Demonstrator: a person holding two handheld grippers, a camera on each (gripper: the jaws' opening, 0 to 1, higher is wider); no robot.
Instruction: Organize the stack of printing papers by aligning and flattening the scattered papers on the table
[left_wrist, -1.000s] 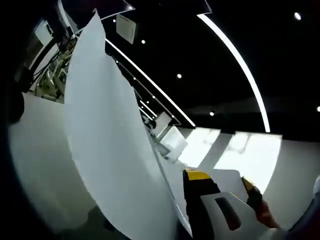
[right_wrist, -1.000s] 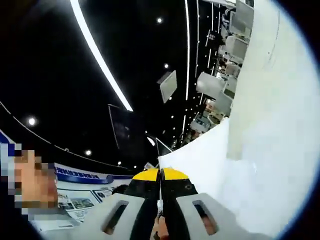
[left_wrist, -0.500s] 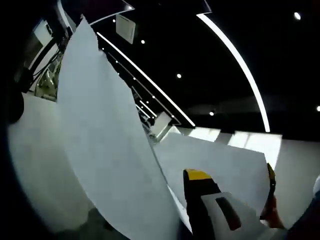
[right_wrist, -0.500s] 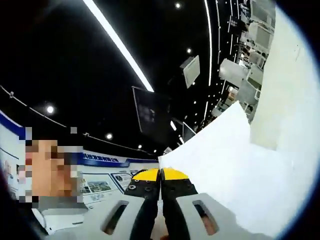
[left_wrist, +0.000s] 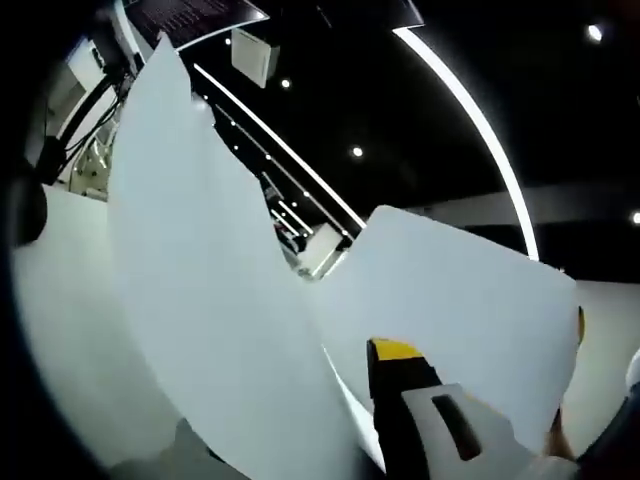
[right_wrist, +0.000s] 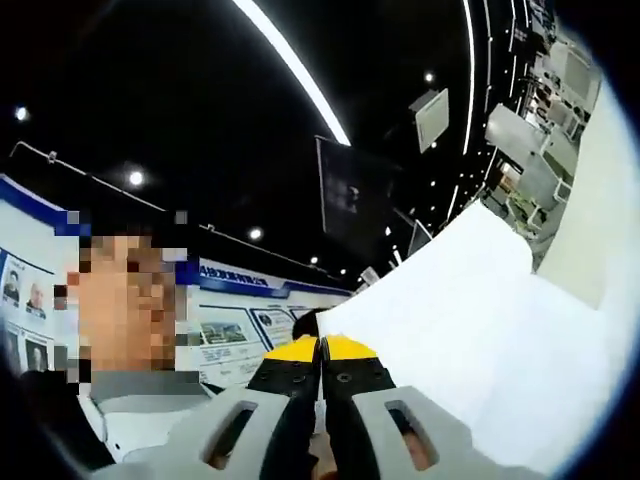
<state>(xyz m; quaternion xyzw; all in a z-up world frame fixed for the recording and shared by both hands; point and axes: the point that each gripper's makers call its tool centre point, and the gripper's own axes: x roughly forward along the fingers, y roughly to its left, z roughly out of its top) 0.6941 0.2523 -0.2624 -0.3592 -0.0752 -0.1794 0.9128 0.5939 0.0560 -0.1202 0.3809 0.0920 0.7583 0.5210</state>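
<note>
- Two sheets of paper appear in the left gripper view: one tall curved sheet (left_wrist: 210, 300) and one smaller sheet (left_wrist: 460, 300) beside it.
- One sheet of paper (right_wrist: 480, 340) appears in the right gripper view.
- Two grippers: the left gripper (left_wrist: 470, 400) and the right gripper (right_wrist: 321, 352).
- One person (right_wrist: 120, 400) stands in the right gripper view.

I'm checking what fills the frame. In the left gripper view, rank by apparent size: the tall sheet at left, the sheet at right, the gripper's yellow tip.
1. Tall sheet, largest, though nearness to the camera may inflate it.
2. Right sheet.
3. Yellow tip, smallest.
</note>
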